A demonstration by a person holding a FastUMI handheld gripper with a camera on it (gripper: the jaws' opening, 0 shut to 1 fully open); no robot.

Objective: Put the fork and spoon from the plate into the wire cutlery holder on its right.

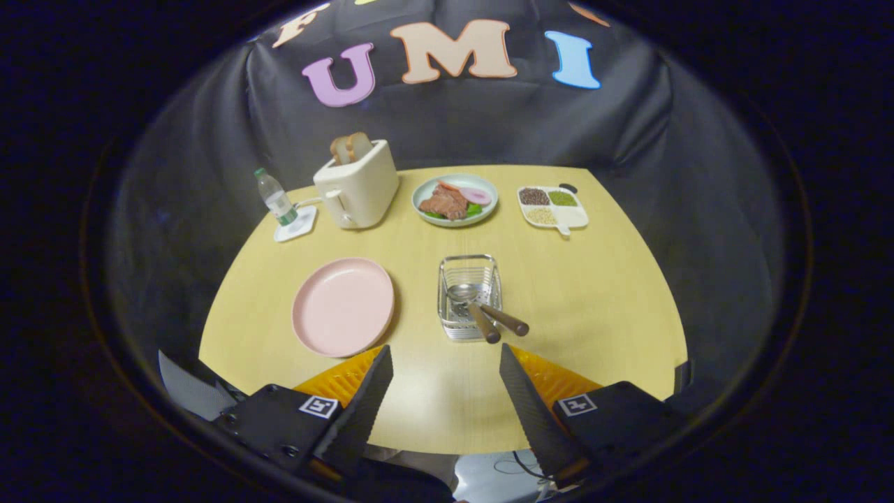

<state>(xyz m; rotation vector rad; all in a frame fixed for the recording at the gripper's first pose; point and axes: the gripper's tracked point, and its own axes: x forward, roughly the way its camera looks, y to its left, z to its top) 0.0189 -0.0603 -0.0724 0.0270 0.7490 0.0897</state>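
A pink plate (342,305) lies bare on the yellow table, ahead and left of my fingers. To its right stands the wire cutlery holder (469,295). Inside it rest a spoon (462,292) and a second utensil whose head is hard to make out; two brown handles (497,323) stick out over the holder's near rim toward me. My gripper (445,367) hovers above the table's near edge, open, with nothing between its fingers. The holder sits just beyond the gap between the fingertips.
At the back stand a cream toaster (356,185) with bread slices, a water bottle (275,198) on a white coaster, a green plate of food (455,200) and a divided white dish of beans (552,207). Bare tabletop (601,300) lies right of the holder.
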